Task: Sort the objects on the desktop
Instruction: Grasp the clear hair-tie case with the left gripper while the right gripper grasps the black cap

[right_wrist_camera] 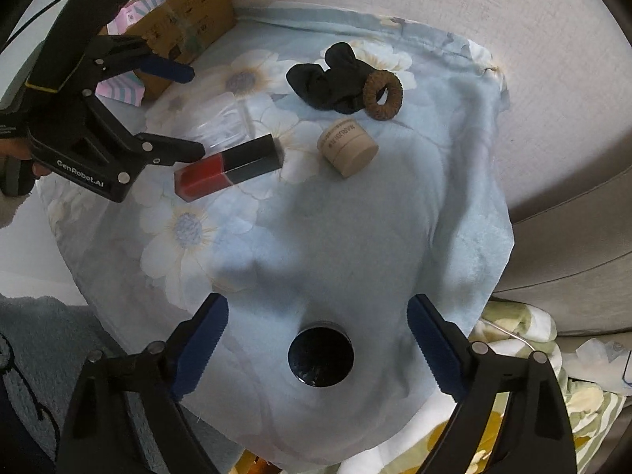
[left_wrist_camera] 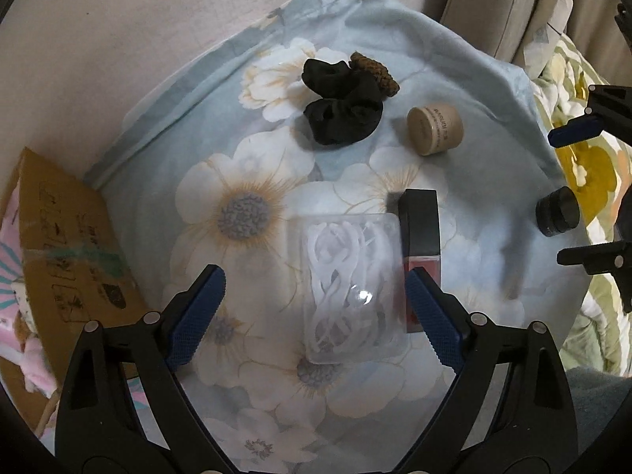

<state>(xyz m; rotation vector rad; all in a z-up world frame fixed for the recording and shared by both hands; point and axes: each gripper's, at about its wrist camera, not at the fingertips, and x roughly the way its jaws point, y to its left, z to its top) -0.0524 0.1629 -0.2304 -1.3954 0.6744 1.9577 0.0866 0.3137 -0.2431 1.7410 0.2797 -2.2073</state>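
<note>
My left gripper [left_wrist_camera: 316, 308] is open above a clear plastic box of white cable [left_wrist_camera: 351, 288] on the floral cloth; the box lies between its jaws. A red and black lip-gloss tube [left_wrist_camera: 420, 245] lies right beside the box. My right gripper [right_wrist_camera: 318, 343] is open, its jaws either side of a small black jar [right_wrist_camera: 320, 355] at the cloth's near edge. A beige jar [right_wrist_camera: 347, 146] lies on its side. A black scrunchie [right_wrist_camera: 324, 79] and a brown hair tie [right_wrist_camera: 382, 95] lie at the far side. The left gripper [right_wrist_camera: 189, 110] also shows in the right wrist view.
A cardboard box [left_wrist_camera: 67, 245] stands at the left of the cloth. A beige sofa [right_wrist_camera: 572, 245] borders the right side, with a green floral blanket [right_wrist_camera: 513, 414] below it. A pale wall runs behind the cloth [right_wrist_camera: 355, 237].
</note>
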